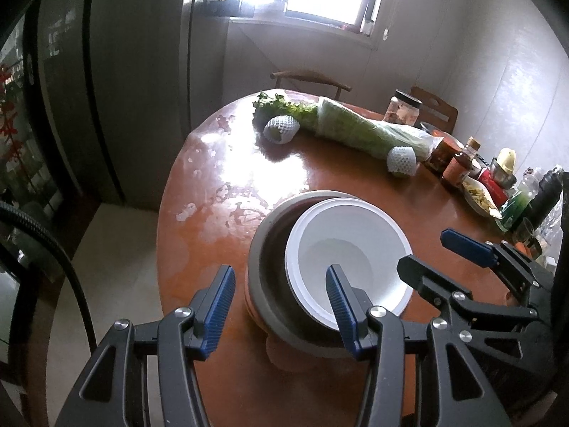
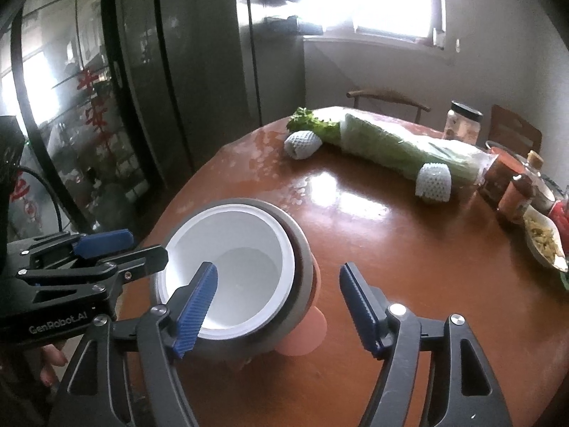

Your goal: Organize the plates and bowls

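Note:
A white bowl (image 1: 350,249) sits tilted inside a grey bowl (image 1: 265,249), which rests on a pink piece at the near edge of the round brown table (image 1: 213,163). My left gripper (image 1: 281,306) is open above the stack, its right finger over the white bowl's near rim. My right gripper (image 2: 279,306) is open too, its left finger over the white bowl (image 2: 231,263) and its right finger beside the grey bowl (image 2: 302,267). The pink piece (image 2: 304,338) shows under the stack. Each gripper shows in the other's view, the right one (image 1: 426,252) open, the left one (image 2: 135,249) open.
Wrapped celery (image 1: 359,124) and two foam-netted fruits (image 1: 281,128) lie at the table's far side. Jars, sauce bottles and a food dish (image 1: 476,192) crowd the right edge. Chairs (image 1: 313,82) stand behind the table. A dark fridge (image 2: 177,71) stands at the left.

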Available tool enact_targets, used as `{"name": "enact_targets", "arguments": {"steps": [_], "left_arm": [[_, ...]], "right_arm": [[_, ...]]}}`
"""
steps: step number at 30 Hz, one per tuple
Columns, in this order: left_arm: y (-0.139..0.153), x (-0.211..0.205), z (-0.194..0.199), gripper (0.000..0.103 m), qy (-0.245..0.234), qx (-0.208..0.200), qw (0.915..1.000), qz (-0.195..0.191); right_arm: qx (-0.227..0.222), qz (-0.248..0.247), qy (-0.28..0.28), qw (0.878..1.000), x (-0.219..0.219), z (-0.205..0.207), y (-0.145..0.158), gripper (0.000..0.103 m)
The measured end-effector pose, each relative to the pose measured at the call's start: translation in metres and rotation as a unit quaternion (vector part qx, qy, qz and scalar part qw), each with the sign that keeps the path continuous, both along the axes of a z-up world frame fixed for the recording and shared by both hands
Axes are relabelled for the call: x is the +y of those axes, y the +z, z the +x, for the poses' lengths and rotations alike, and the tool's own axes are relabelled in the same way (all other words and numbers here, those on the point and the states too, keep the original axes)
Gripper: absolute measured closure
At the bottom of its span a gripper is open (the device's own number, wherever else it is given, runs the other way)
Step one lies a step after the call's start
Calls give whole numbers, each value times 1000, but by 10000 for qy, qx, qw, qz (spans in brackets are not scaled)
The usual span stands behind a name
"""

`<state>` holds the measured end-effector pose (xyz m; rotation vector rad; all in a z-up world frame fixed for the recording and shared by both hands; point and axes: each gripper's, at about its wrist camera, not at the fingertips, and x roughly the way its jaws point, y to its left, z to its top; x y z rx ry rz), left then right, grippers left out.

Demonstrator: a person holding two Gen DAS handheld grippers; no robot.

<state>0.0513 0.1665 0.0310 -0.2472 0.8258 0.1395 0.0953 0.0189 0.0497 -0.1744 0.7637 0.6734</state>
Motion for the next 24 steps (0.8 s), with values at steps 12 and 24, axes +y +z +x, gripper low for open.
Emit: {"name": "enact_targets", "arguments": {"steps": [12,24], "left_arm": [[-2,-24,-29,49,-23,-75,9998,189],[-10,-40,-56,46,49,-119,9993,346]], "right_arm": [[-170,94,-106,9998,-25,-28,1,30],[-270,24,-122,9996,-43,-58,-7,29]]}}
